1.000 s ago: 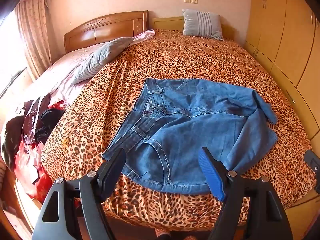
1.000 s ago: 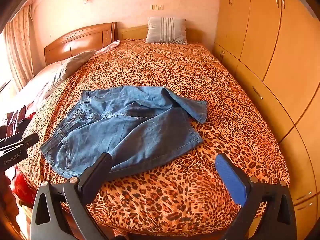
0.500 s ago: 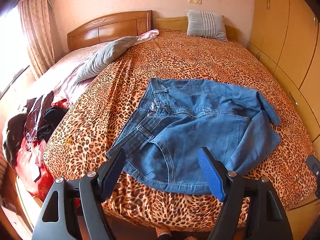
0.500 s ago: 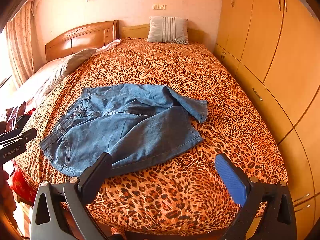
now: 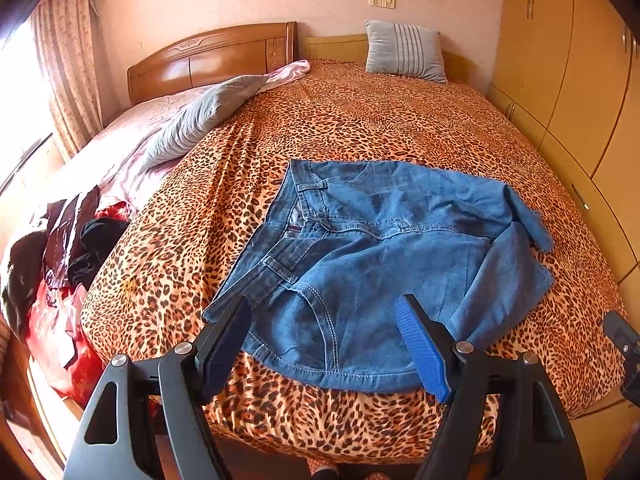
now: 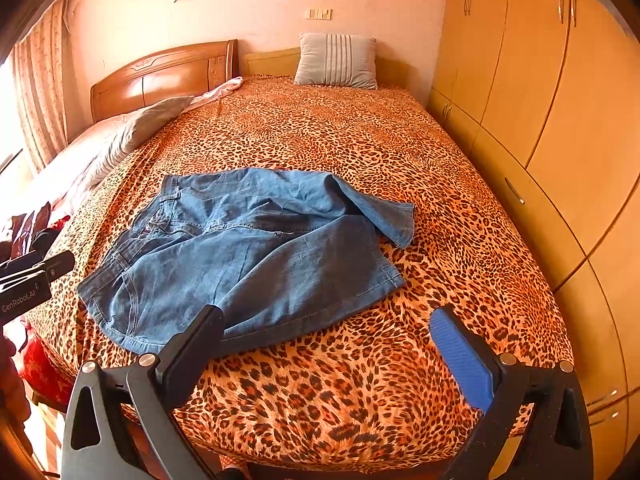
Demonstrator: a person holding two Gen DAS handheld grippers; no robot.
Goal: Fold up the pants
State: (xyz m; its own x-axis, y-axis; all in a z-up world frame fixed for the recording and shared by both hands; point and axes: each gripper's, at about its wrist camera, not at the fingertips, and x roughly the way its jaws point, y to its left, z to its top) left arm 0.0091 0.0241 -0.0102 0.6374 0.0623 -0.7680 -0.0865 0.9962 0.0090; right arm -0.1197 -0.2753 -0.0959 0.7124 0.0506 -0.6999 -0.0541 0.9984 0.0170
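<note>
Blue denim pants [image 5: 372,256] lie folded over on the leopard-print bed [image 5: 360,128], waistband to the left, leg ends [image 5: 528,224] to the right. In the right wrist view the pants [image 6: 248,256] sit left of centre, with one leg end [image 6: 396,220] flipped out to the right. My left gripper [image 5: 324,316] is open, hovering above the near edge of the pants. My right gripper [image 6: 324,320] is open too, over the bedspread [image 6: 360,376] just right of the pants' near edge. Neither holds anything.
A grey striped pillow [image 5: 404,50] leans at the headboard. A grey pillow and pink bedding [image 5: 192,120] lie at the left. Dark clothes and red bags [image 5: 52,264] are piled beside the bed's left. Wardrobe doors [image 6: 560,100] line the right side.
Both grippers have drawn slightly back and up from the bed; the pants have not moved. Both stay open.
</note>
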